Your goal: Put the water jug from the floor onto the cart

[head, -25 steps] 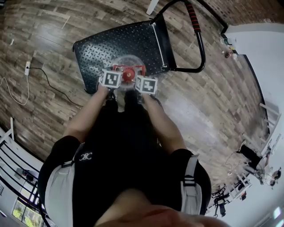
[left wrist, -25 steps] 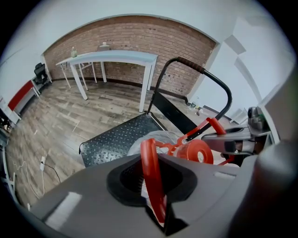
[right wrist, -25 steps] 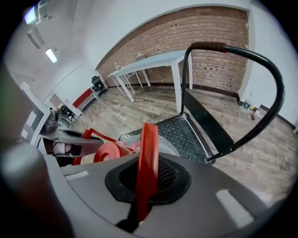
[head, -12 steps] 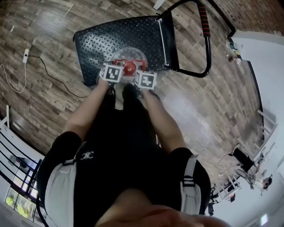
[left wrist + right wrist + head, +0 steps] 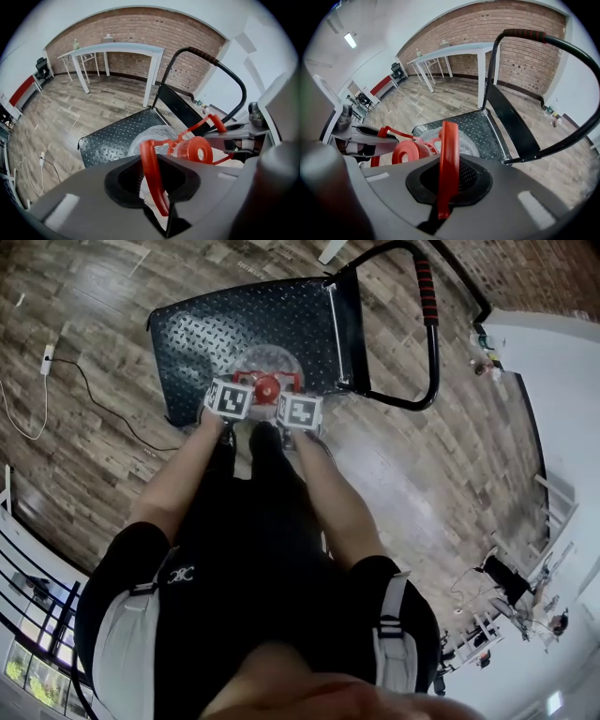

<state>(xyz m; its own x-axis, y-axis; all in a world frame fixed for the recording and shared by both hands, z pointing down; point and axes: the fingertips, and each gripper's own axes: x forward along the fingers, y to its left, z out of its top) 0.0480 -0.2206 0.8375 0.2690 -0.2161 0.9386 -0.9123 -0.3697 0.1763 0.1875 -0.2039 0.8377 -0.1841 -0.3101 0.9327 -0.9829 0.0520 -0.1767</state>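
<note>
My left hand-held gripper (image 5: pixel 234 401) is opening around one red plastic handle (image 5: pixel 151 173) of the clear water jug (image 5: pixel 266 362), which is over the black diamond-plate cart (image 5: pixel 216 329). My right hand-held gripper (image 5: pixel 298 412) clamps the other red handle (image 5: pixel 448 164).

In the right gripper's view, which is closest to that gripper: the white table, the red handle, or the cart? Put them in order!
1. Red handle, right between its jaws.
2. Cart, just beyond, lower down.
3. White table, far back in the room.
</note>
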